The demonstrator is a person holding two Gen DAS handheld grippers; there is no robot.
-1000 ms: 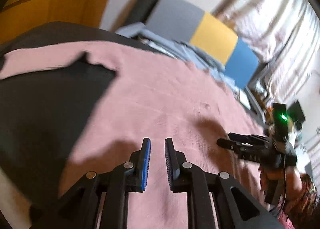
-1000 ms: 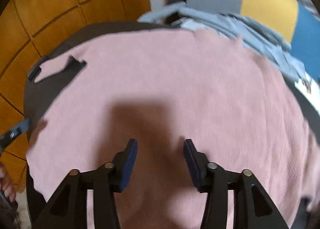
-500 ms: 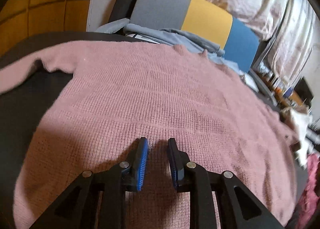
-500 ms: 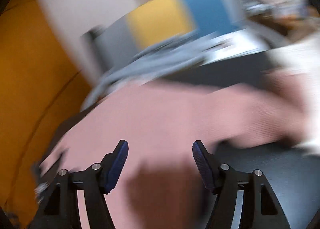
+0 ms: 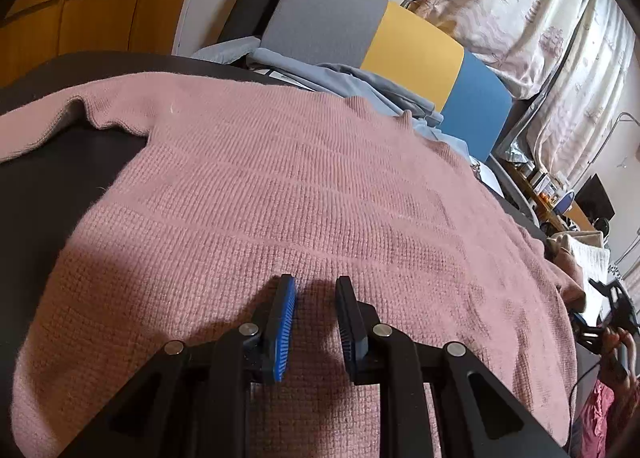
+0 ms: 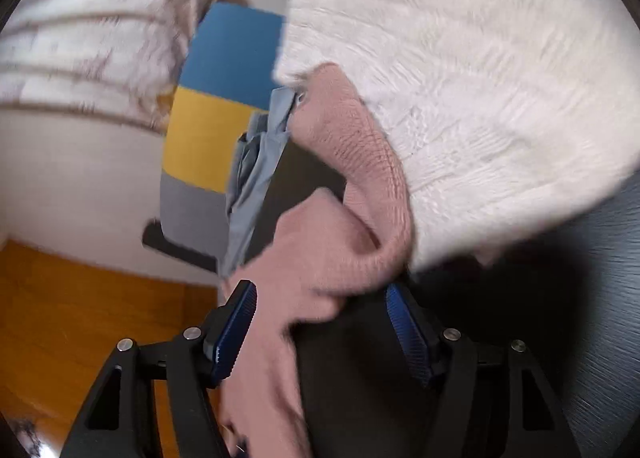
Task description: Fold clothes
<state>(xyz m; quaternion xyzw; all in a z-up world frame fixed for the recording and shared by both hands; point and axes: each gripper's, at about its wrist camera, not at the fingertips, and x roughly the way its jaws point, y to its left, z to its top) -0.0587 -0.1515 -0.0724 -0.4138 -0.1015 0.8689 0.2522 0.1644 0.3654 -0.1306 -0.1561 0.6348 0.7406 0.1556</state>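
A pink knit sweater [image 5: 288, 193] lies spread flat on a dark table [image 5: 48, 177]. My left gripper [image 5: 316, 298] hovers just over its near hem, jaws a narrow gap apart and empty. In the right wrist view, the right gripper [image 6: 320, 322] is wide open, rolled sideways, with the sweater's bunched pink sleeve [image 6: 352, 193] lying between its jaws. The sleeve runs under a white knit garment [image 6: 480, 77]. The right gripper also shows small at the right edge of the left wrist view [image 5: 608, 310].
A light blue garment [image 5: 360, 85] is piled at the table's far edge, before a grey, yellow and blue panel [image 5: 400, 45]. Patterned curtains [image 5: 540, 17] hang at the right. Orange wall panels [image 5: 80, 17] stand at the left. Cluttered shelves [image 5: 560, 193] sit far right.
My right gripper swung off the sweater's body to the right end of the table, rolled sideways, and now straddles the sleeve by the white garment. My left gripper barely moved.
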